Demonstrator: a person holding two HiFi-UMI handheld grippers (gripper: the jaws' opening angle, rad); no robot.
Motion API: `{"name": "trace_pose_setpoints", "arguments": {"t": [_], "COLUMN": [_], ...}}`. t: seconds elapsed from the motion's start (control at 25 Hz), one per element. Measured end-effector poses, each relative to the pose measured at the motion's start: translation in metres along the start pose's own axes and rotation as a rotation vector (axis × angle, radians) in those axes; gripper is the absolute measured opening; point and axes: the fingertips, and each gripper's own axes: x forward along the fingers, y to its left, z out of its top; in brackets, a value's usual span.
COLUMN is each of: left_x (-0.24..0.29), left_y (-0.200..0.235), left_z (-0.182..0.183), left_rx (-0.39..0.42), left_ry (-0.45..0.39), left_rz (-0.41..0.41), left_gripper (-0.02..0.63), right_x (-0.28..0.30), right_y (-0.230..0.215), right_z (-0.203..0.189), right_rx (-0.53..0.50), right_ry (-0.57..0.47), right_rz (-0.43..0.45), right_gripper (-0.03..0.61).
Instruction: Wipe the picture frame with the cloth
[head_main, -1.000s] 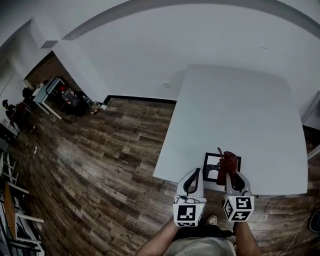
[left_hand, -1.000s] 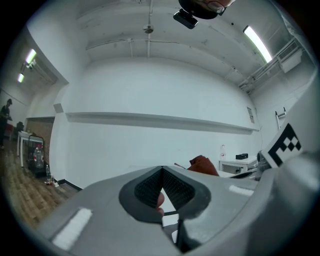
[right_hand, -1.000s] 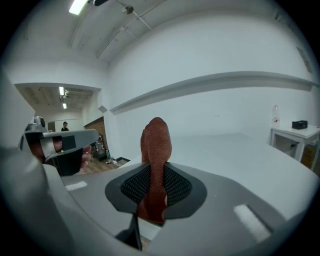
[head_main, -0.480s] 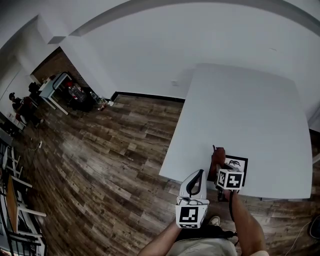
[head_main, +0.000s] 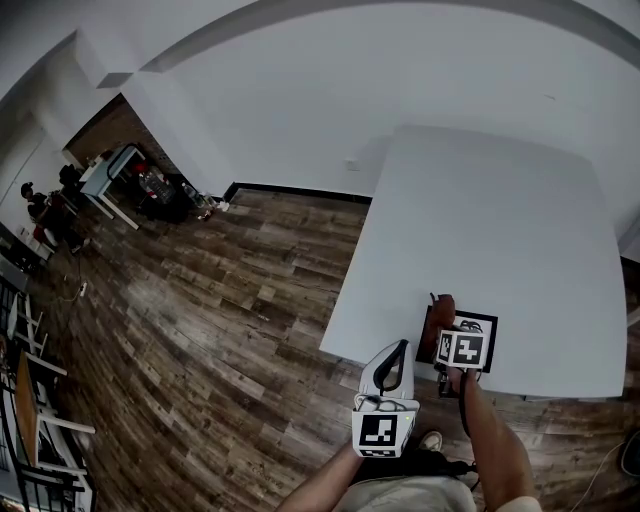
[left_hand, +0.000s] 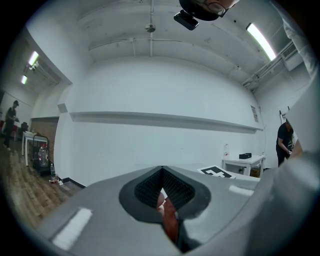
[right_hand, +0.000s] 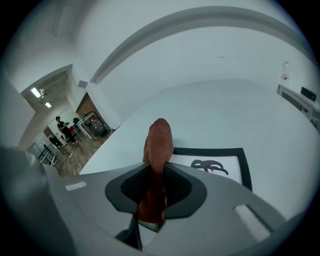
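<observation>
The black-bordered picture frame (head_main: 479, 323) lies flat near the front edge of the white table (head_main: 500, 220). In the right gripper view its white picture with a dark figure (right_hand: 220, 165) sits just beyond the jaws. My right gripper (head_main: 447, 336) hovers over the frame's left part, shut on a reddish-brown cloth (right_hand: 159, 145). The cloth (head_main: 438, 322) hangs down onto the frame's left edge. My left gripper (head_main: 397, 347) stays off the table's front edge, tilted up toward the wall. Its jaws (left_hand: 162, 172) meet at the tips, and a reddish sliver shows in the gap below them.
Wood floor (head_main: 200, 330) spreads left of the table. Desks, clutter and people (head_main: 110, 190) stand far off at the left. A small white side table (left_hand: 242, 160) and a person (left_hand: 286, 140) show at the right of the left gripper view.
My right gripper has moved forward over the frame, carrying the cloth from the frame's middle toward its left edge. The left gripper has barely moved.
</observation>
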Motion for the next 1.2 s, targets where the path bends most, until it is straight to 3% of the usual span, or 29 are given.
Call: {"name": "trace_pose_setpoints", "arguments": {"t": [0.48, 0.72, 0.92, 1.2], "left_x": [0.011, 0.011, 0.01, 0.006], "left_y": [-0.03, -0.043, -0.04, -0.027], "left_z": [-0.002, -0.003, 0.0, 0.003], "left_rx": [-0.008, -0.012, -0.019, -0.025], "left_ry": [-0.016, -0.002, -0.02, -0.028], "left_rz": [-0.063, -0.088, -0.075, -0.035], "left_gripper": [0.0, 0.0, 0.0, 0.0], "right_x": [-0.042, -0.057, -0.064, -0.053], "right_y": [-0.108, -0.132, -0.106, -0.008], "right_z": [-0.009, -0.014, -0.003, 0.008], "right_rx": [0.106, 0.147, 0.126, 0.035], "right_ry": [-0.003, -0.014, -0.047, -0.043], "right_rz": [-0.168, -0.201, -0.143, 0.046], "right_gripper": [0.097, 0.097, 0.097, 0.097]}}
